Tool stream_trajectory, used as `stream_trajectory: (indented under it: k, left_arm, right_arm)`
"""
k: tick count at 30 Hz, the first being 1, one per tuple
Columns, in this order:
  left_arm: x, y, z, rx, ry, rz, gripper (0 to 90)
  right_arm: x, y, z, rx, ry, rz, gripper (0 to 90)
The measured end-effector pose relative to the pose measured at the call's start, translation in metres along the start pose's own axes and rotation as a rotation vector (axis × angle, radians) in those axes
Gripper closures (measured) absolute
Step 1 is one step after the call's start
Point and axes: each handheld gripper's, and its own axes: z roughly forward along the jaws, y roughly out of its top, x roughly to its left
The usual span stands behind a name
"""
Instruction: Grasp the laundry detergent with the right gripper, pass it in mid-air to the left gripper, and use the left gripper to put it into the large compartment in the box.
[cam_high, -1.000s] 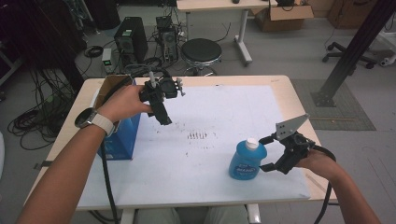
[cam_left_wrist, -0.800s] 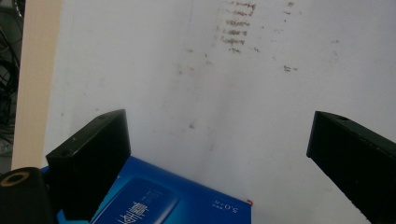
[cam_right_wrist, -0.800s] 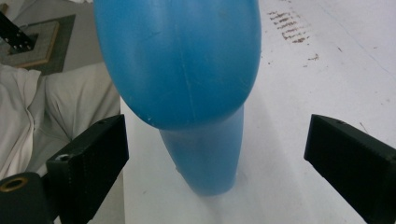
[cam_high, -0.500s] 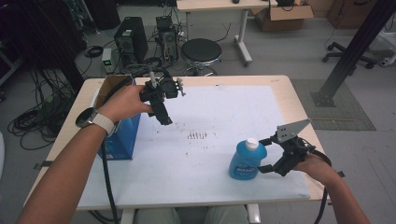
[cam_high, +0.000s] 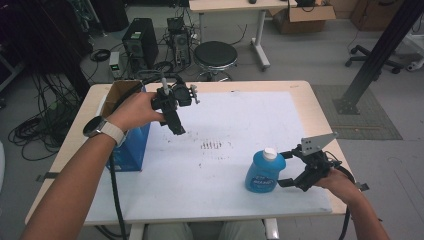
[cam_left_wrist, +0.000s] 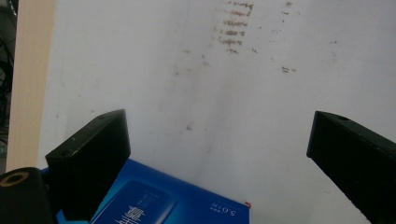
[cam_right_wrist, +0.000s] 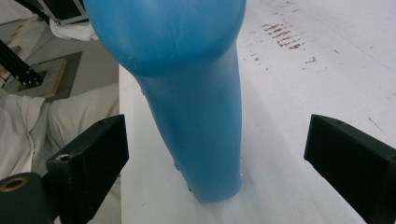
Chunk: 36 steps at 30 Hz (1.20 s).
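Standing upright near the table's front right edge, the blue bottle (cam_high: 265, 172) was seen with its long axis vertical and its white cap (cam_high: 270, 153) pointing up. In the right gripper view the bottle (cam_right_wrist: 191, 107) was cut off at the top, so the cap and neck were lost, and its label could not be read there; in the high view the label's print was too small to be made out. The right gripper (cam_high: 289, 170) was held just beside the bottle with its jaws spread wide, one to each side of the blue body, and no contact with it could be seen. Part of the right hand (cam_high: 340, 181) was hidden behind the gripper's body.

The left gripper (cam_high: 176, 125) was held above the white sheet (cam_high: 240, 120) near the table's back left, its jaws likewise spread apart and nothing between them. A blue box (cam_high: 131, 145) stood at the table's left side, partly covered by the left hand (cam_high: 135, 111) in the high view; in the left gripper view only a corner of the box (cam_left_wrist: 173, 203) was caught, its print upside down. Dark smudges (cam_high: 214, 145) were noted on the sheet's middle.
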Motion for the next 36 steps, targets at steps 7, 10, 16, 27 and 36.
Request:
stream_trajectory:
  k: [7,10,16,27,36]
  left_arm:
    - [0.0,0.001,0.0,0.009,-0.002,0.003,6.7]
    - [0.0,0.001,0.0,0.008,-0.001,0.004,6.7]
    - [0.0,0.001,0.001,0.007,0.0,0.002,6.7]
    - [-0.001,0.003,0.002,0.006,-0.003,0.005,6.6]
    - [-0.002,0.003,0.002,0.007,-0.001,0.004,6.7]
  right_arm:
    - [0.0,-0.006,0.002,-0.027,-0.003,0.008,6.5]
    - [0.0,-0.006,0.003,-0.029,-0.006,0.003,6.5]
    - [0.001,-0.005,0.006,-0.045,-0.005,-0.004,6.5]
    - [0.004,-0.003,0.022,-0.048,0.013,-0.014,6.8]
    - [0.007,-0.002,0.033,-0.064,0.017,-0.019,7.0]
